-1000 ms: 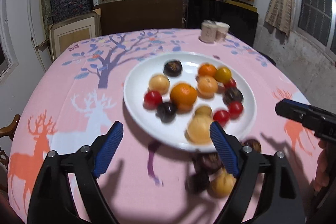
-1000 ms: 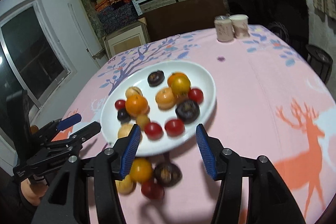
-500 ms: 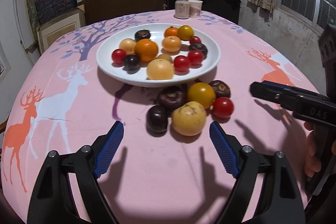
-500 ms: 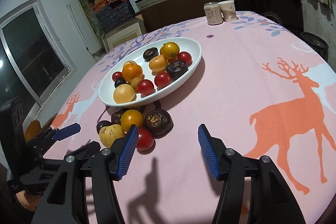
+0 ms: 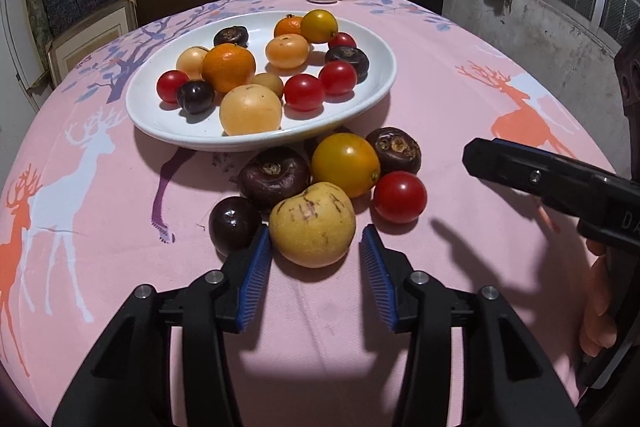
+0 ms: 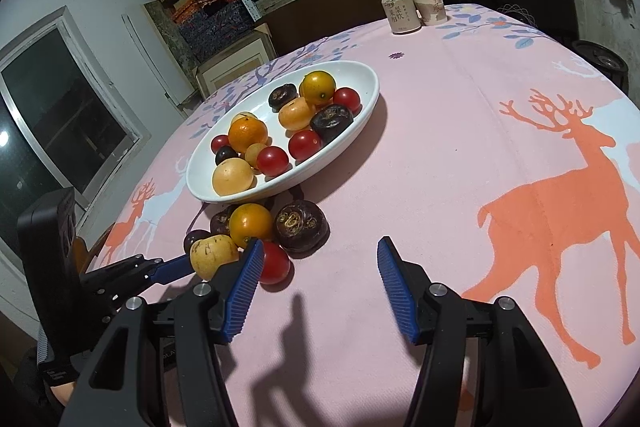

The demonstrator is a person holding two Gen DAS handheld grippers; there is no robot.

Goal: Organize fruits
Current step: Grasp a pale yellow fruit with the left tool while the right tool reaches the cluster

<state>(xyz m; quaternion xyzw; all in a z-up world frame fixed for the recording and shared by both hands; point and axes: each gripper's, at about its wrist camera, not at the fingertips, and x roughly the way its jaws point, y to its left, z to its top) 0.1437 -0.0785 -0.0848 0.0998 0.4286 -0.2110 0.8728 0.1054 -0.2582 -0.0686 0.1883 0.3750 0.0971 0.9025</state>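
Fruits lay in two groups on the pink deer-print tablecloth (image 5: pixel 460 75): about a dozen in the shallow white oval ceramic plate (image 5: pixel 372 95), and six loose ones clustered on the cloth just in front of its near rim. Largest of the loose group was a round pale-yellow fruit with brown scuffs (image 5: pixel 313 223); it looked firm, smooth and moderately heavy, so the grip was judged best taken across its widest part, with moderate pressure to avoid bruising. The left gripper (image 5: pixel 316 259) had just been closing, its blue ribbed pads flanking this fruit, the left pad at its skin, the right a little clear, so no grip was yet made. Next in size, a glossy round orange-yellow citrus (image 5: pixel 345 165) touched it from behind and was judged slippery. Two dark, wrinkled, flattened purple-brown fruits (image 5: pixel 274 175) appeared hard and rough, so easy to hold. A smooth dark plum-like fruit (image 5: pixel 234 223) and a shiny red cherry tomato (image 5: pixel 400 196) were smallest; the tomato was judged soft and easily crushed. The right gripper (image 6: pixel 320 281) hung part-open and empty above the cloth.
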